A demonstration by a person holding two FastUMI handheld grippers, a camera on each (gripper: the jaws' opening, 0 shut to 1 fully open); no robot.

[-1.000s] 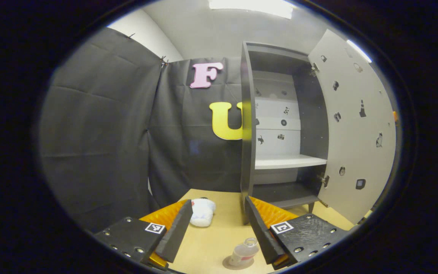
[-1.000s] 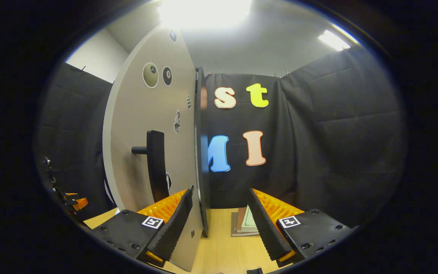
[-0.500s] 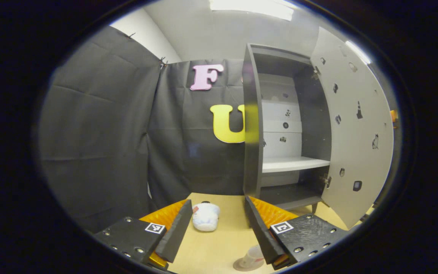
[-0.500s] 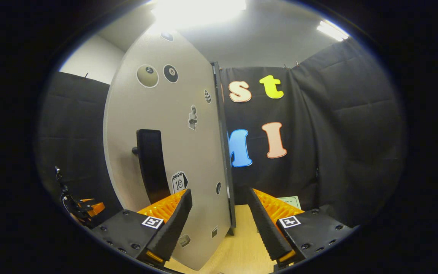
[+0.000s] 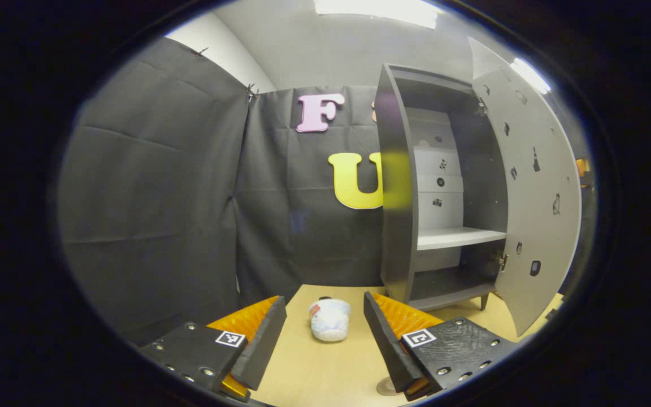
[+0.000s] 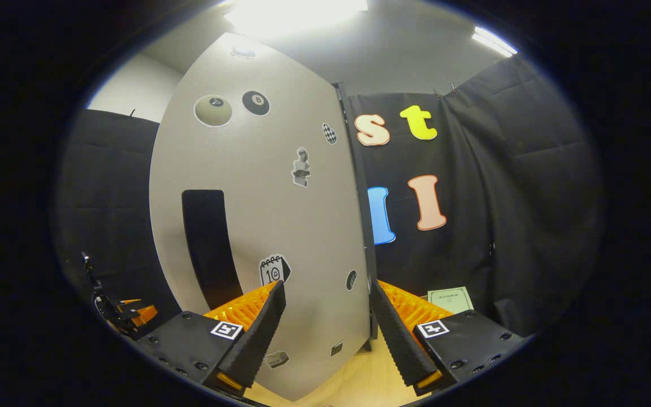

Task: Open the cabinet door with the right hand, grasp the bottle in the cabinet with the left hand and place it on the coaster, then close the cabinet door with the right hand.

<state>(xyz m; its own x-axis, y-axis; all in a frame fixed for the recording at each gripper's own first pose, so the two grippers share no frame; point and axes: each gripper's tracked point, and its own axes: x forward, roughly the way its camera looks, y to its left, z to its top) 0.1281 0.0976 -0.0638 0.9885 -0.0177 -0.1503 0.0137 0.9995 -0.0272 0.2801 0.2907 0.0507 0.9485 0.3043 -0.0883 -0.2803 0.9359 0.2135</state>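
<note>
In the left gripper view we see our left claw [image 5: 324, 333] with its fingers spread wide and nothing between them, held above the wooden surface [image 5: 314, 367]. Just behind the right finger's lower end a sliver of the round coaster [image 5: 386, 387] shows on the surface; the finger hides most of it, and we cannot tell from here whether the bottle stands on it. Farther off, between the two fingers, a small white plush toy [image 5: 329, 318] lies on the surface. Beyond it and to the right stands the dark cabinet [image 5: 396, 186], its pale door [image 5: 532, 186] ajar, with a white shelf [image 5: 454, 237] visible inside.

In the right gripper view our right claw [image 6: 325, 333] is also open and holds nothing. The cabinet door [image 6: 280, 215] stands close in front of it, stickers scattered over its face, and its black handle [image 6: 209, 243] sits to the left of the left finger, apart from it. To the right, a pale green booklet [image 6: 451, 298] rests near the cloth wall.
</note>
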